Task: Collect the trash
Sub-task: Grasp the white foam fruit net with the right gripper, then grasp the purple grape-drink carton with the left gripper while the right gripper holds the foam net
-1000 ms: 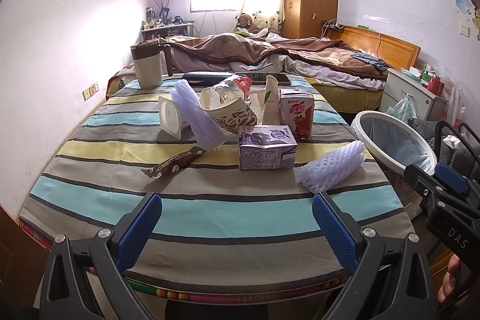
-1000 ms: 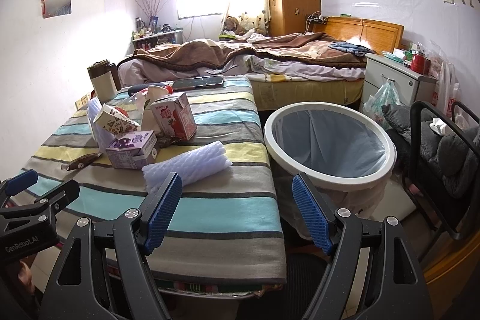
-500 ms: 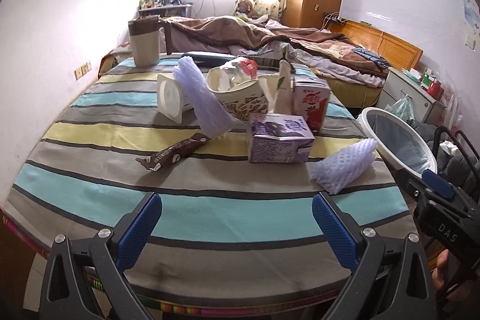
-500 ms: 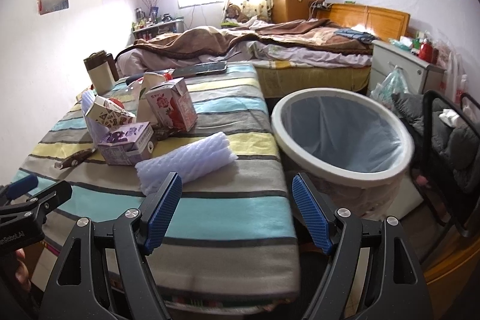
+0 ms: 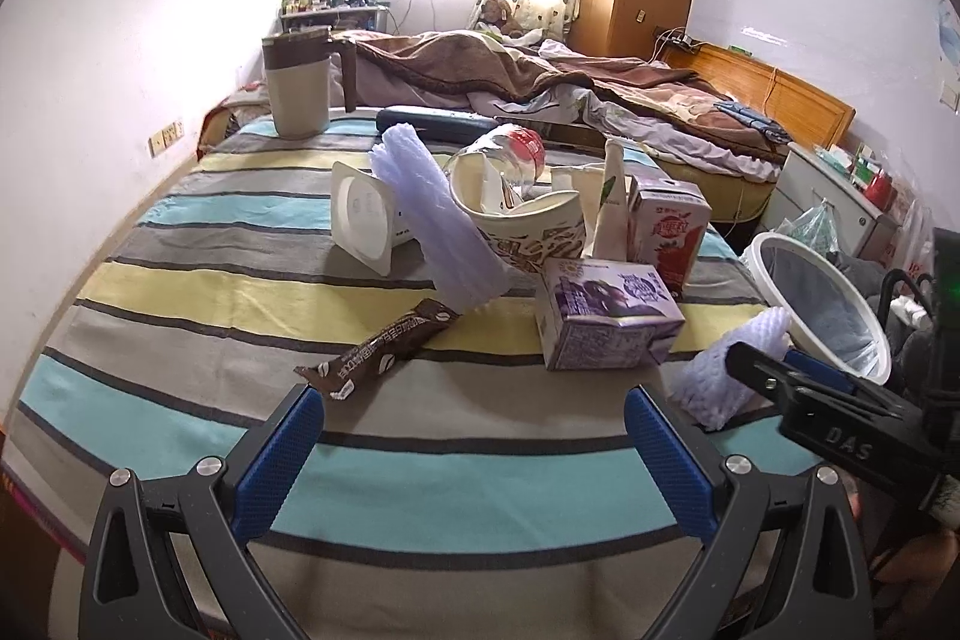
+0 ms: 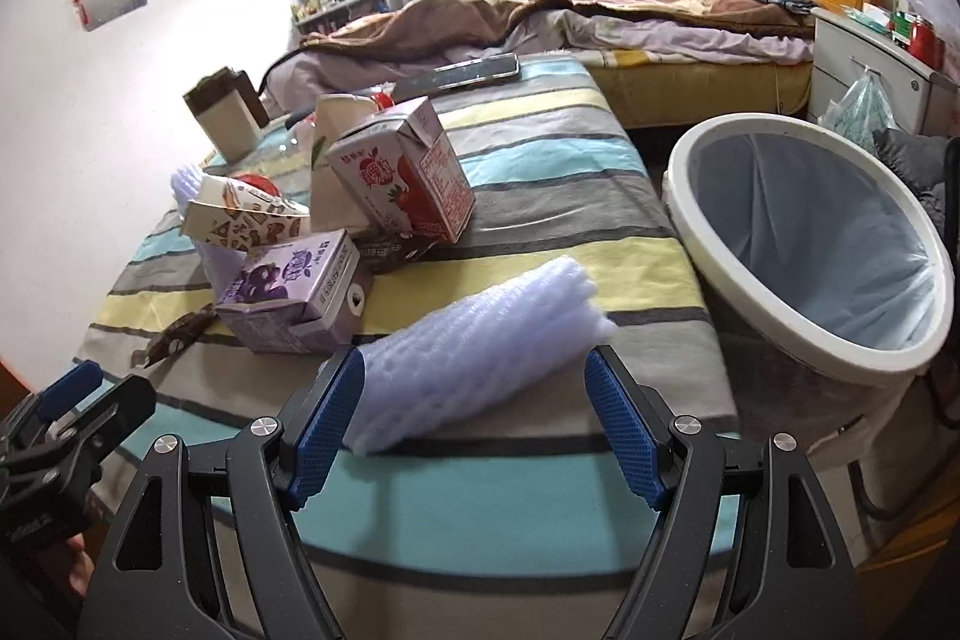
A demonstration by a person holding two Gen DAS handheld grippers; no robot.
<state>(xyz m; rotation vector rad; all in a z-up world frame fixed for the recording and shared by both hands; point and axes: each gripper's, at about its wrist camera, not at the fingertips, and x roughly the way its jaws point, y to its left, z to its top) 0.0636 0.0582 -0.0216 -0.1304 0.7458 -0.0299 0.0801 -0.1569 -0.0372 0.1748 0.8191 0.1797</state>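
Right now the right gripper (image 6: 474,430) has its jaws spread wide, and the near end of a white foam net sleeve (image 6: 480,352) lies between the two blue pads; the left pad sits just beside the sleeve's near corner, though whether it touches cannot be told, and the right pad stands apart from it. The sleeve lies flat on the striped surface (image 6: 540,484), angled away toward the right edge. Just past that edge stands a white-rimmed trash bin (image 6: 708,232) lined with a grey bag.

The left gripper (image 5: 474,448) also has its jaws spread, hovering low over the near stripes of the surface with nothing between the pads. A brown snack wrapper (image 5: 384,346) lies just ahead of its left pad. Farther out sits a purple drink carton (image 5: 606,322) on its side, with a red strawberry carton (image 5: 666,235) upright behind it. Left of these, a second foam sleeve (image 5: 438,220) leans against a patterned paper bowl (image 5: 528,226) that holds a clear crushed bottle (image 5: 510,160), and a white yogurt cup (image 5: 360,214) lies tipped on its side. A beige-and-brown mug (image 5: 297,85) stands at the far left corner, with a bed (image 5: 600,88) beyond.
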